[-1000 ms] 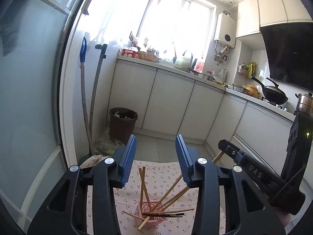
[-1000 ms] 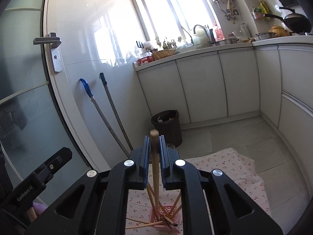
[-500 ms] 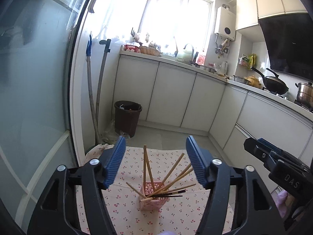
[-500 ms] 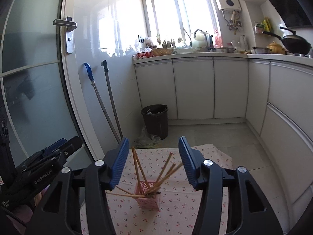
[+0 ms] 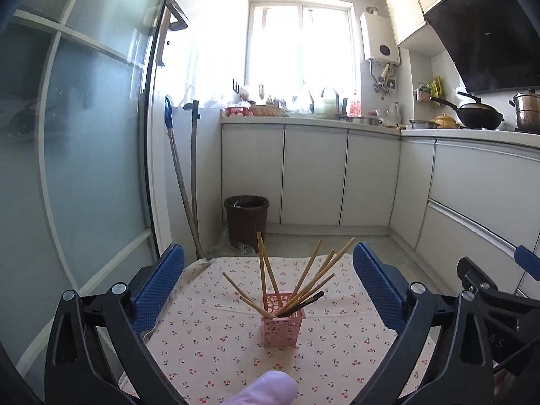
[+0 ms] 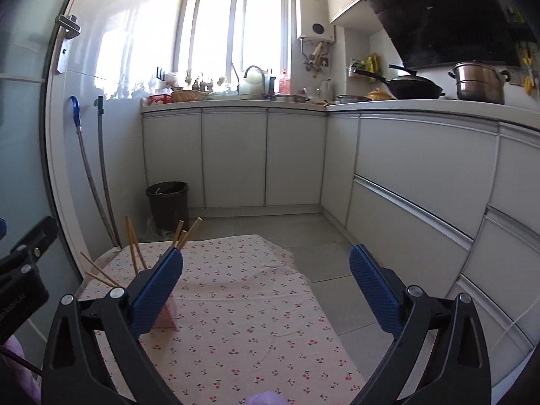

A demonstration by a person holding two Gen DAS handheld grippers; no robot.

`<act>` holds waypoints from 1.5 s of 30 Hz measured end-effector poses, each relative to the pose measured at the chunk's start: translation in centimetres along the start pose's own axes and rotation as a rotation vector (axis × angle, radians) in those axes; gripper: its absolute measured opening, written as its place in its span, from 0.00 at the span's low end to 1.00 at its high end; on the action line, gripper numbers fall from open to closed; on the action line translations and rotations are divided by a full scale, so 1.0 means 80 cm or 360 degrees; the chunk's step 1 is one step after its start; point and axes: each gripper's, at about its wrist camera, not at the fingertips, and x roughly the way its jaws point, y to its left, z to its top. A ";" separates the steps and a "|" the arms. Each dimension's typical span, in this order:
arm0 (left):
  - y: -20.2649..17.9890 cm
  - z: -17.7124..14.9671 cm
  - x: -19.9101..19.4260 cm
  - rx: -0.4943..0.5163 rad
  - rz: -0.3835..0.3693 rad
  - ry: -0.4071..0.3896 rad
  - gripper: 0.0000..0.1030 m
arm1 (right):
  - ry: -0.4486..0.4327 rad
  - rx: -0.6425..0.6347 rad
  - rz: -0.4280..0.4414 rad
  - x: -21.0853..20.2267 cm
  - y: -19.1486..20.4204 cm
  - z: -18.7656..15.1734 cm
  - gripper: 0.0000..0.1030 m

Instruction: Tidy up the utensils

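A pink perforated holder point(image 5: 282, 319) stands on the cherry-print tablecloth point(image 5: 216, 344), holding several wooden chopsticks point(image 5: 312, 270) that fan out, plus a dark one. My left gripper point(image 5: 268, 280) is open and empty, back from the holder, which sits between its blue pads. My right gripper point(image 6: 266, 287) is open and empty over the cloth point(image 6: 243, 310). In the right wrist view the holder point(image 6: 167, 315) is mostly hidden behind the left finger, with chopsticks point(image 6: 133, 246) sticking up above it.
A dark bin point(image 5: 246, 221) and two mop handles point(image 5: 184, 182) stand beyond the table by a glass door point(image 5: 84, 155). White cabinets point(image 6: 422, 182) run along the back and right. The right gripper's body point(image 5: 489, 303) shows at the left view's right edge.
The right gripper let go of the chopstick it held, opened and swung right. Both grippers pulled back and opened wider; the holder now sits farther away.
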 end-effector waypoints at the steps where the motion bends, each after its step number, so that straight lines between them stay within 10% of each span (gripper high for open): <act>1: -0.004 -0.002 -0.002 0.0006 0.0002 -0.0012 0.93 | 0.0011 0.0000 -0.0010 0.001 -0.001 -0.002 0.94; 15: -0.019 -0.022 0.034 0.0063 -0.0049 0.0230 0.93 | 0.0020 0.0043 -0.0066 0.013 -0.004 -0.010 0.94; 45: -0.020 -0.025 0.040 0.0053 -0.0104 0.0300 0.93 | 0.0085 0.0079 -0.0028 0.023 -0.010 -0.013 0.94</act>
